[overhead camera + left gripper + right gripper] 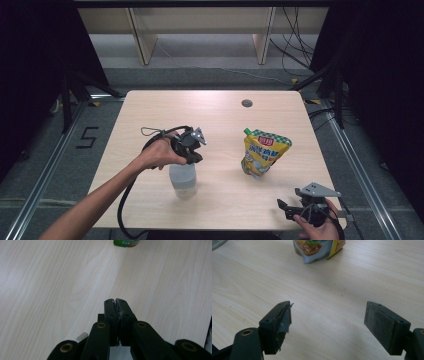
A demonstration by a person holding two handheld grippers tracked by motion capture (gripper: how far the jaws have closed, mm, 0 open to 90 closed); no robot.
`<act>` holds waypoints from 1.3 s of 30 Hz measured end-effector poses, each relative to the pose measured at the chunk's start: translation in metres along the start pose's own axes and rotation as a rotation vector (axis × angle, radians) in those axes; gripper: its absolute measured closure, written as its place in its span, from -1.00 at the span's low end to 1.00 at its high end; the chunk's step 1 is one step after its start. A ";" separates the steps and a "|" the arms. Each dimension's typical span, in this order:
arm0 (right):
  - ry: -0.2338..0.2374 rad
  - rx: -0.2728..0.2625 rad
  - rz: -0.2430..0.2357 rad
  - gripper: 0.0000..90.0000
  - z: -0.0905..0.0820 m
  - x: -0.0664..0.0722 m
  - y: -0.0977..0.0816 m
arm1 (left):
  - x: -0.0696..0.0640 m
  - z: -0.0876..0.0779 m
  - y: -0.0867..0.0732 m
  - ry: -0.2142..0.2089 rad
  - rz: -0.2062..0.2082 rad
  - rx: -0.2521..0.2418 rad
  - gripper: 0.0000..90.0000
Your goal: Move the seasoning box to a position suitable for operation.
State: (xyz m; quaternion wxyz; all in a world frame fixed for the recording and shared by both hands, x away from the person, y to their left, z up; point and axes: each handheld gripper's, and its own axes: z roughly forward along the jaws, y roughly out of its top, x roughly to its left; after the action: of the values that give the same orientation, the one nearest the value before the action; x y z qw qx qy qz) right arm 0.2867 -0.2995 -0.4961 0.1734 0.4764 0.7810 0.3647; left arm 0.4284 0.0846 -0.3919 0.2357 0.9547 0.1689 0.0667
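A translucent plastic bottle [183, 181] stands upright on the light wooden table [210, 115], left of centre. My left gripper [196, 157] hovers right over its top, held by a hand that comes in from the lower left. Its jaws are shut, and in the left gripper view the pads [116, 303] meet with nothing between them. A yellow stand-up pouch [264, 152] with a green checked top stands right of centre; its lower part [317, 247] also appears in the right gripper view. My right gripper [285, 210] rests low at the table's front right corner, open and empty [328, 322].
A small round cable hole [246, 103] sits near the table's far edge. Bare wood lies between the bottle and the pouch. Dark floor, metal rails and cables surround the table, with wooden shelf legs [142, 42] beyond it.
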 end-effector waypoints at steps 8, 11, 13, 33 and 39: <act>0.006 0.006 0.006 -0.49 0.002 0.001 0.000 | 0.010 -0.012 -0.022 -0.001 -0.033 -0.013 0.93; 0.000 0.003 0.005 -0.49 0.001 0.002 0.000 | 0.012 -0.016 -0.031 -0.004 -0.051 -0.011 0.92; 0.008 0.009 0.010 -0.49 0.002 0.001 0.000 | 0.013 -0.018 -0.037 -0.008 -0.083 -0.032 0.92; 0.008 0.013 0.027 -0.48 0.003 0.004 0.000 | 0.045 -0.035 -0.130 0.086 -0.318 -0.399 0.44; 0.000 0.023 -0.006 -0.48 0.005 0.002 0.001 | 0.041 -0.028 -0.160 0.117 -0.343 -0.447 0.43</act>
State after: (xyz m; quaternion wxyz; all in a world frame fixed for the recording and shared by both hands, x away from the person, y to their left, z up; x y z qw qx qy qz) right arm 0.2890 -0.2951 -0.4984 0.1692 0.4761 0.7865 0.3552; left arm 0.4146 0.2447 -0.4410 0.4380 0.8311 0.3225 0.1161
